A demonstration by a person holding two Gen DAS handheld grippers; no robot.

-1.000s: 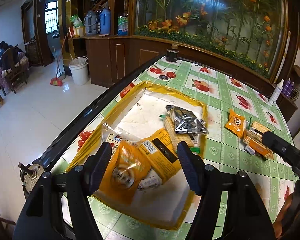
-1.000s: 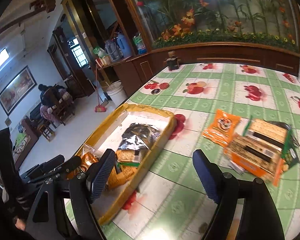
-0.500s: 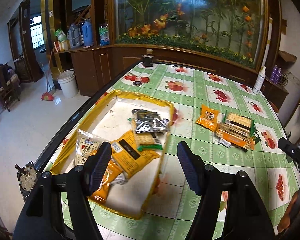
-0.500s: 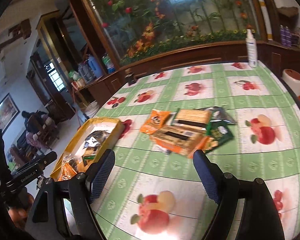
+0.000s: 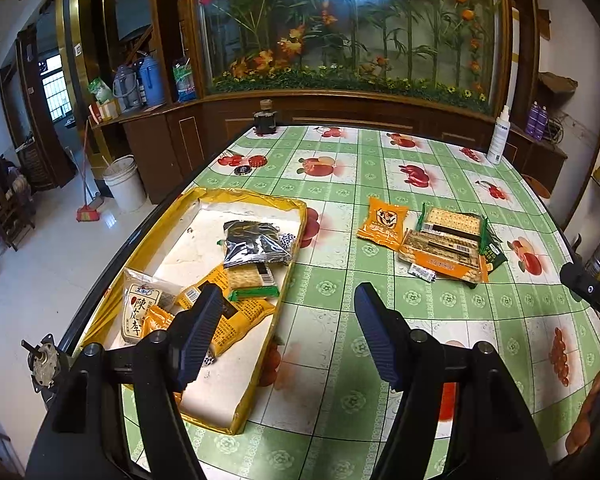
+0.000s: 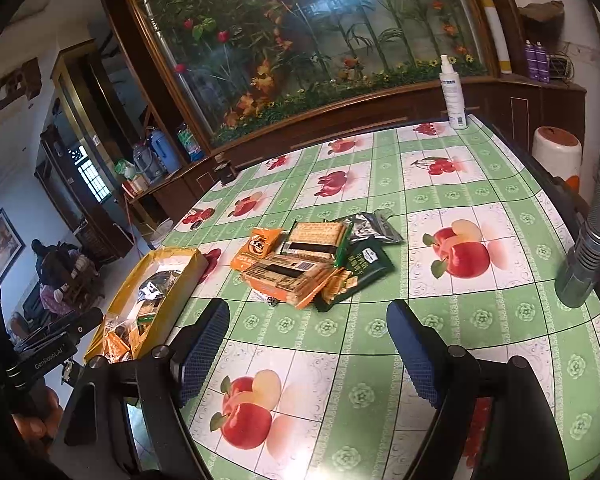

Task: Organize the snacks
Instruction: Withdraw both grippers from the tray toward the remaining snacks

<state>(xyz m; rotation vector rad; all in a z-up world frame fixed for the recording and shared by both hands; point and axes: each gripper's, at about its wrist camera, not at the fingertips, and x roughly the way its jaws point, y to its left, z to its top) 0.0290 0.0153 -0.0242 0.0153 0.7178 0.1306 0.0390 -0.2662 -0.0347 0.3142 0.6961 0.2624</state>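
Both cameras rode the claws, tilted down over the surface toward the flower case. The left one looked from the near edge over the tray, close. The right one stood further right, above bare cloth. Both caught the tray, the snack pile and the spray bottle.

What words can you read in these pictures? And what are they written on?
"GenRobot.AI": on the left tool's black body, seen in the right wrist view.
"陳皮李", roughly: on the clear plum packet in the yellow tray.
Orange snack packet: a logo, its words too blurred.
Cracker packs: a barcode, print too small.
White spray bottle: label unreadable.
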